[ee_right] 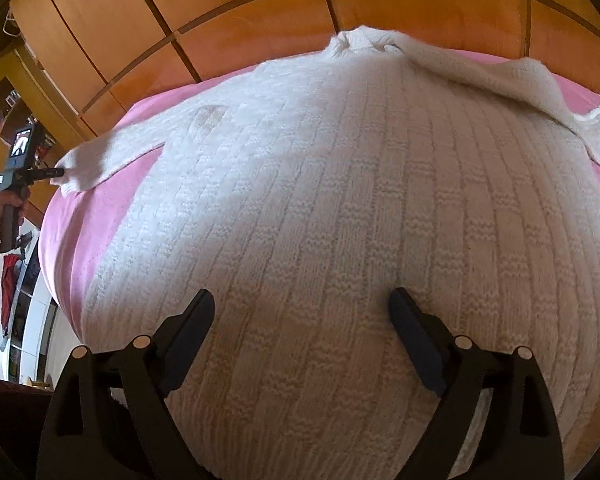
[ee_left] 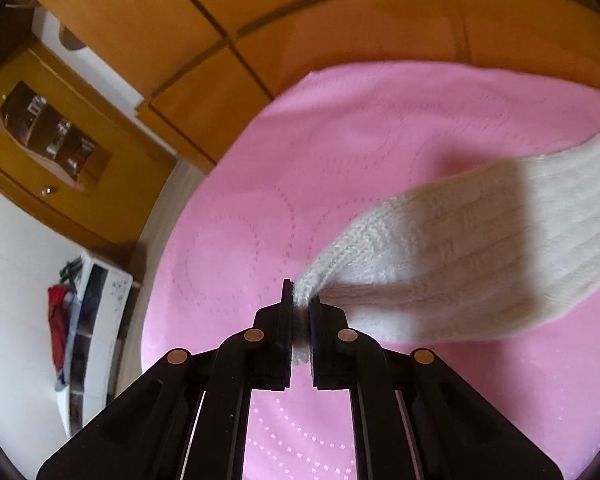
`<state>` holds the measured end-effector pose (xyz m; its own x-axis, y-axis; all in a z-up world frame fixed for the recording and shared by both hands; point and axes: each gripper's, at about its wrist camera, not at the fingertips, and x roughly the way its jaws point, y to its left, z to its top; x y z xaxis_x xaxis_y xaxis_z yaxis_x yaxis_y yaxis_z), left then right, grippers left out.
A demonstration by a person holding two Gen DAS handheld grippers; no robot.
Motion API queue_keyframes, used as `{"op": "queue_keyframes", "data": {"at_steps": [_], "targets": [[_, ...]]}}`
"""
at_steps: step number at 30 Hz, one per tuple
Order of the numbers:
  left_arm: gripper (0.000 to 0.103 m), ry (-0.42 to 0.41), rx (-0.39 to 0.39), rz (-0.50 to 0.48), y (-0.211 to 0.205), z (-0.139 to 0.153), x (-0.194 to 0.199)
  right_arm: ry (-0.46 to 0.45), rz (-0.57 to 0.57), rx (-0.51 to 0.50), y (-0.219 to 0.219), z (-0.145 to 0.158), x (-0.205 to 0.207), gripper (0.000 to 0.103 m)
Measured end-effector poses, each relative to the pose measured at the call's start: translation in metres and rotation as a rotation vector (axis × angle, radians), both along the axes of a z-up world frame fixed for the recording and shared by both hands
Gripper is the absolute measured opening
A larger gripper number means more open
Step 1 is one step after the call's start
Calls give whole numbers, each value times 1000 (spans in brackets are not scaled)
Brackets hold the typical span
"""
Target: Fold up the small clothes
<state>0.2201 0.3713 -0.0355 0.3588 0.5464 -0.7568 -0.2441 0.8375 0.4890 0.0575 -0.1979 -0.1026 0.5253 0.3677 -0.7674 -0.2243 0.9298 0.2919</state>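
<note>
Left gripper (ee_left: 301, 304): pinching sleeve end of cream ribbed knitted sweater (ee_right: 340, 208).
Right gripper (ee_right: 302, 308): fingers spread wide over sweater body.
Sweater: flat on pink quilted bedcover (ee_left: 228, 216), sleeve toward 3 o'clock.

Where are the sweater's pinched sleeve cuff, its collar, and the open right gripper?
sleeve cuff (ee_left: 306, 286): left wrist view, knit tip clamped by the left gripper.
collar (ee_right: 358, 42): right wrist view, bunched neck at the far edge.
right gripper (ee_right: 302, 312): right wrist view, midway between fingertips.
</note>
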Motion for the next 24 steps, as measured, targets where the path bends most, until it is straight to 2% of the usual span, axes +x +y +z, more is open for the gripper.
{"op": "queue_keyframes", "data": {"at_steps": [2,6,8,10,11,12,13,14,16,18,19,21,24], "targets": [[5,6,53,23,2,-9,5,4,-3,-13,2,0,1,90],[5,-7,72,119,10,-19,25,7,-6,-26,3,0,2,90],[5,12,19,179,18,-29,34,6,-8,-35,3,0,2,90],[8,5,-26,196,19,-33,34,-1,-9,-40,5,-1,1,91],[20,-7,-30,206,17,-33,31,-5,-9,-42,6,-1,0,91],[40,-25,-39,216,15,-31,26,-9,-6,-46,6,-2,-1,92],[52,-44,-61,224,14,-29,22,-12,-6,-50,8,-2,-1,93],[66,-71,-93,238,13,-25,15,-15,-1,-56,9,-2,-1,94],[66,-170,-244,213,2,-13,-5,-18,3,-60,11,-2,0,94],[66,-248,-397,139,-18,-4,-28,-21,1,-47,9,-1,0,94],[66,-270,-450,103,-31,-2,-37,-20,-1,-37,7,0,0,94],[66,-305,-533,6,-67,-1,-56,-21,-8,-21,2,3,-1,92],[66,-320,-597,-125,-132,-3,-79,-53,-87,-22,-20,14,-4,92]]}}
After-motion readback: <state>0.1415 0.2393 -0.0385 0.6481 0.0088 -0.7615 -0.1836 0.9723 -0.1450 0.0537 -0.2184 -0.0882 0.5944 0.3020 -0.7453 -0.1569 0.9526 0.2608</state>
